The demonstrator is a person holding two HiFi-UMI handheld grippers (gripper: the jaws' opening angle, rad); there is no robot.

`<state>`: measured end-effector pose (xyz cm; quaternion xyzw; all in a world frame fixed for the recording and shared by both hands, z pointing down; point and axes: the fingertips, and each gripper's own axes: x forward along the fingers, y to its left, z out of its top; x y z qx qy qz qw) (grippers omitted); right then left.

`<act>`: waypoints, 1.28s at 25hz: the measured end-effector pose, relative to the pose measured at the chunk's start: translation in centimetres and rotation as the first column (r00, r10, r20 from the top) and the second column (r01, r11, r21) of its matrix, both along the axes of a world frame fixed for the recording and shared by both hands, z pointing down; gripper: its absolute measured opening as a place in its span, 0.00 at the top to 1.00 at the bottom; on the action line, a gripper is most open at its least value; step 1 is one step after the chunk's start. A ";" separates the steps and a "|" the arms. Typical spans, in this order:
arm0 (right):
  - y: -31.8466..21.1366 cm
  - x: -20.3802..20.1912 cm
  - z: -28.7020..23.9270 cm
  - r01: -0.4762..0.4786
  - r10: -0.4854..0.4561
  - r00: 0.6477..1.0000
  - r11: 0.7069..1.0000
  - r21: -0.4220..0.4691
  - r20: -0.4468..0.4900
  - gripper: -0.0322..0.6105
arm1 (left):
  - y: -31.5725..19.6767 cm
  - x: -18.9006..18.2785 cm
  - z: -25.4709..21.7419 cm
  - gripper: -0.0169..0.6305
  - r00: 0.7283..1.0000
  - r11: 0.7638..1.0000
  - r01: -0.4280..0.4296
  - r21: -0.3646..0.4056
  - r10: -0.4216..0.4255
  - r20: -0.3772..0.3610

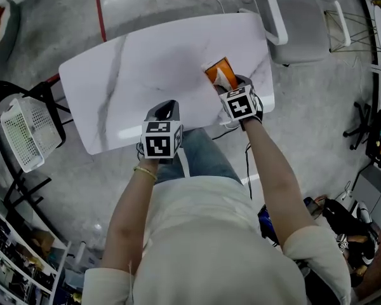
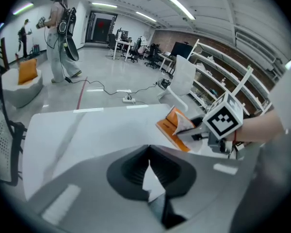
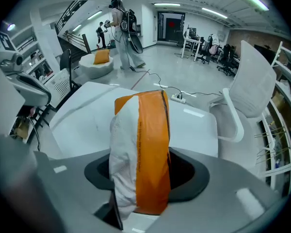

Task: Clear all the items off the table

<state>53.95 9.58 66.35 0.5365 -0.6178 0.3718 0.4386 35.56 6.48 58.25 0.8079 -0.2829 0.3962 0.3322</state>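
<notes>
1. Over the right edge of the table [image 1: 114, 75], your right gripper [image 1: 228, 88] clamps the orange-and-white packet [image 3: 140, 149], which appears to be lifted off the top.
2. Your left gripper [image 2: 153, 186] is closed on nothing.
3. The step in hand is judged to be carry-off. Next, take the packet away from the table, possibly to the white basket [image 1: 25, 132], then release it.

My packet [image 3: 143, 154] is orange and white. The bench [image 1: 133, 62] is white marble with grey veins. My left tool [image 1: 167, 108] carries black-and-white square markers.
</notes>
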 end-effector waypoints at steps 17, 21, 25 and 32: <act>-2.5 -12.1 -7.8 0.052 -0.055 0.998 0.997 0.061 0.034 0.55 | -2.0 -11.7 -5.2 0.96 0.997 0.996 0.077 0.051 -0.077 0.003; -3.2 -15.3 -9.2 0.068 -0.072 0.997 0.994 0.080 0.043 0.55 | -2.9 -14.5 -6.0 0.96 0.995 0.992 0.103 0.068 -0.102 -0.007; -3.7 -18.3 -10.3 0.092 -0.097 0.994 0.991 0.095 0.046 0.55 | -3.5 -17.3 -6.5 0.96 0.990 0.987 0.140 0.075 -0.139 -0.017; -5.2 -24.3 -12.2 0.144 -0.151 0.987 0.983 0.116 0.047 0.55 | -4.2 -22.9 -7.3 0.96 0.982 0.978 0.191 0.079 -0.190 -0.021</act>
